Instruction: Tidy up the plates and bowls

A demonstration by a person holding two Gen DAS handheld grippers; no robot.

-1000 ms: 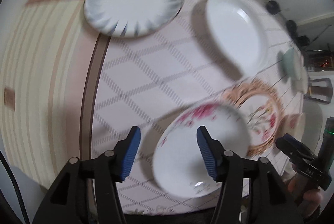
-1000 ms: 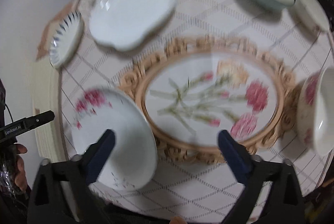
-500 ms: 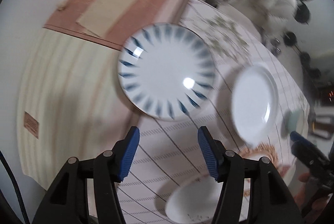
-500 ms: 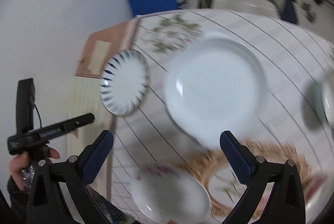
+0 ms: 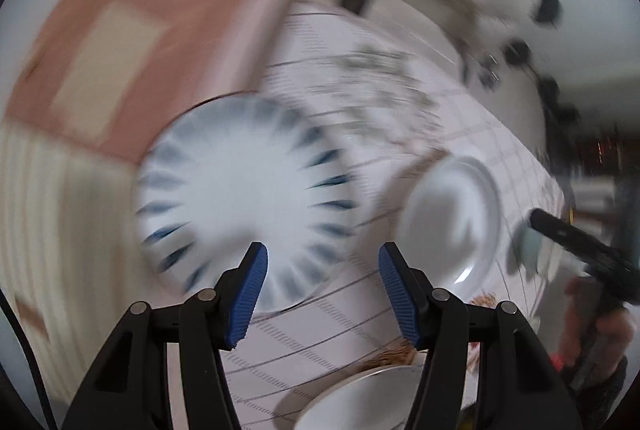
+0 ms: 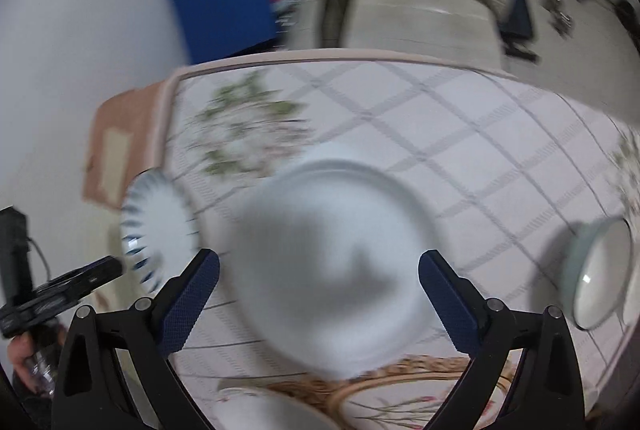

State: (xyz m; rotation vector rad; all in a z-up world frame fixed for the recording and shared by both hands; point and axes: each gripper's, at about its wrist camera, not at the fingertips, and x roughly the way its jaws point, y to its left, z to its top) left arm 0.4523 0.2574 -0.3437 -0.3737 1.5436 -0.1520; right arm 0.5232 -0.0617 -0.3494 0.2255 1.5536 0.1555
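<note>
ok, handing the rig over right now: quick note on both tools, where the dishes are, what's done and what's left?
Left tool: open, empty, above the near edge of the blue-striped plate.
Right tool: open wide, empty, over the plain white plate.
Also on the tablecloth: pale green bowl at the right, gold-rimmed floral platter at the near edge, another white dish beside it.
Done: nothing stacked in view; all dishes lie apart.
Left: likely grasp these two plates first, then gather the rest.
</note>
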